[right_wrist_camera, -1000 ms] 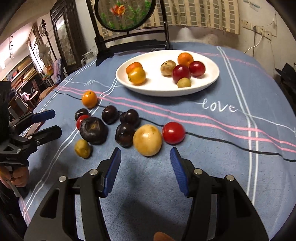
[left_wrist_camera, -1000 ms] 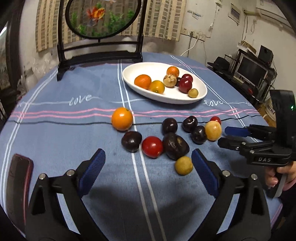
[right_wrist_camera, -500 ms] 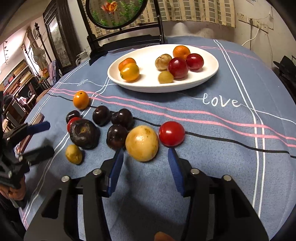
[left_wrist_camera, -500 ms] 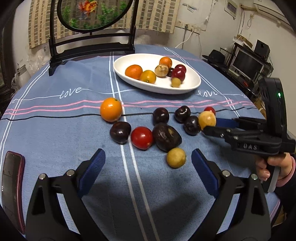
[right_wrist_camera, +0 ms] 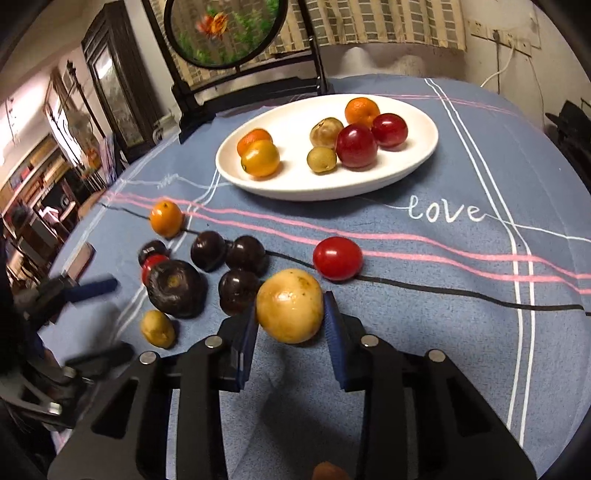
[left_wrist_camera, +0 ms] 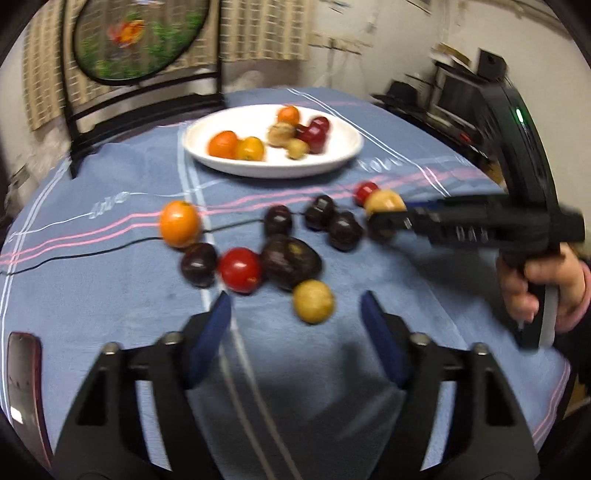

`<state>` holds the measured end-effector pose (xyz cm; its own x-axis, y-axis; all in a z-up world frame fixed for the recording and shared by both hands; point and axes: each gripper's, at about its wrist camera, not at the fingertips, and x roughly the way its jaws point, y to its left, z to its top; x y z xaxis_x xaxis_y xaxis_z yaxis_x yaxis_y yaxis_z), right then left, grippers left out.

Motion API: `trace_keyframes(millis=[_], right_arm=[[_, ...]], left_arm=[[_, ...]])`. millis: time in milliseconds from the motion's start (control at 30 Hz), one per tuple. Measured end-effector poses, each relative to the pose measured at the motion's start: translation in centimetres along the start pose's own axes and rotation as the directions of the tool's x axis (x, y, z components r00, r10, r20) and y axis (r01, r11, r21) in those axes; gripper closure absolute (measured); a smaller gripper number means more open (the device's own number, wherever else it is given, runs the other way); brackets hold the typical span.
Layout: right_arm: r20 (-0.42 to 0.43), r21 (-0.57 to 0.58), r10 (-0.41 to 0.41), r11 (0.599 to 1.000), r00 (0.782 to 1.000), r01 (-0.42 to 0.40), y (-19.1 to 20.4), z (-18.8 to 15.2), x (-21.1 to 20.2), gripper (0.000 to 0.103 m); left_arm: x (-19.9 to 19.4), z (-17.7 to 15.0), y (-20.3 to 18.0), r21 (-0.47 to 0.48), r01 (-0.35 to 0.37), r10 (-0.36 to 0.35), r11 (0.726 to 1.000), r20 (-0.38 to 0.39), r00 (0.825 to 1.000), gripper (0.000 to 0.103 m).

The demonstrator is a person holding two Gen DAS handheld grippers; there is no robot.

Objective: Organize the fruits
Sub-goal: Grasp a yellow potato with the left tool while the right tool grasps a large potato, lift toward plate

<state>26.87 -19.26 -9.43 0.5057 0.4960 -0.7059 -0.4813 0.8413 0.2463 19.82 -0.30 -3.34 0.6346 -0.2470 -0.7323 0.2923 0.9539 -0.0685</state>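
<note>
Sitting between the right gripper [right_wrist_camera: 289,320]'s blue pads is the big yellow fruit [right_wrist_camera: 289,305], and the pads look pressed against both its sides, so it's clamped. At about 1 o'clock from it, just beside, is a red tomato [right_wrist_camera: 337,258] on the black stripe of the blue tablecloth [right_wrist_camera: 424,332]. At 9 to 11 o'clock there's a bunch of dark plums [right_wrist_camera: 237,291], with a big dark wrinkly fruit [right_wrist_camera: 176,288] and a small yellow fruit [right_wrist_camera: 157,328] further toward 9. An orange [right_wrist_camera: 166,218] sits further out at 10 o'clock. Way up at 12 o'clock is the white plate [right_wrist_camera: 295,181] with oranges, red plums and a couple of brownish fruits in it. From the left wrist view, the left gripper [left_wrist_camera: 295,319] has its fingers wide apart, holding nothing, hovering near the small yellow fruit [left_wrist_camera: 313,301] and another red tomato [left_wrist_camera: 240,270]. That view's pretty blurry. A dark phone [left_wrist_camera: 22,373] lies at the table edge around 8 o'clock. A round painted screen on a black stand [right_wrist_camera: 221,29] stands behind the plate.
</note>
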Motion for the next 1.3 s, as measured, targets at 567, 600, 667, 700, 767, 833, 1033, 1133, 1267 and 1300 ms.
trace_keyframes(millis=[567, 600, 667, 700, 767, 833, 1033, 1133, 1267, 1300], right_arm=[[0.018, 0.001, 0.016, 1.000, 1.000, -0.016, 0.2, 0.2, -0.7, 0.068], [0.021, 0.001, 0.017, 1.000, 1.000, -0.017, 0.2, 0.2, -0.8, 0.068], [0.027, 0.001, 0.019, 1.000, 0.999, -0.019, 0.1, 0.2, -1.0, 0.068], [0.030, 0.000, 0.018, 1.000, 0.999, -0.018, 0.1, 0.2, -1.2, 0.068], [0.033, 0.001, 0.019, 1.000, 0.999, -0.019, 0.1, 0.3, -1.3, 0.068], [0.035, 0.000, 0.020, 1.000, 0.999, -0.020, 0.1, 0.3, -1.4, 0.068], [0.068, -0.031, 0.000, 1.000, 0.998, 0.002, 0.3, 0.4, -1.9, 0.068], [0.112, -0.061, -0.014, 0.998, 0.994, 0.021, 0.3, 1.8, -2.0, 0.068], [0.162, -0.044, -0.053, 0.997, 0.985, 0.061, -1.1, 5.6, -0.5, 0.068], [0.162, -0.037, -0.058, 0.997, 0.985, 0.064, -1.4, 6.3, 0.1, 0.068]], left_arm=[[2.9, 0.6, -0.6, -0.079, 0.045, -0.053, 0.996, -0.101, 0.993, 0.063], [2.8, 0.5, -0.7, -0.070, 0.038, -0.045, 0.997, -0.098, 0.994, 0.065], [2.8, 0.5, -0.7, -0.073, 0.032, -0.039, 0.997, -0.095, 0.995, 0.070], [2.7, 0.4, -0.5, -0.081, 0.036, -0.043, 0.996, -0.094, 0.995, 0.076], [2.7, 0.4, 0.0, -0.112, 0.055, -0.065, 0.992, -0.093, 0.994, 0.076], [2.7, 0.4, 0.2, -0.122, 0.061, -0.072, 0.991, -0.092, 0.993, 0.076], [1.0, 0.5, 0.2, -0.135, 0.088, -0.096, 0.987, -0.052, 0.994, 0.076], [-0.4, 2.9, 0.6, -0.111, 0.097, -0.100, 0.989, -0.020, 0.995, 0.076], [0.0, 7.9, 1.8, -0.072, 0.036, -0.034, 0.997, 0.028, 0.999, 0.077], [0.9, 9.6, 2.3, -0.073, 0.035, -0.033, 0.997, 0.031, 0.999, 0.077]])
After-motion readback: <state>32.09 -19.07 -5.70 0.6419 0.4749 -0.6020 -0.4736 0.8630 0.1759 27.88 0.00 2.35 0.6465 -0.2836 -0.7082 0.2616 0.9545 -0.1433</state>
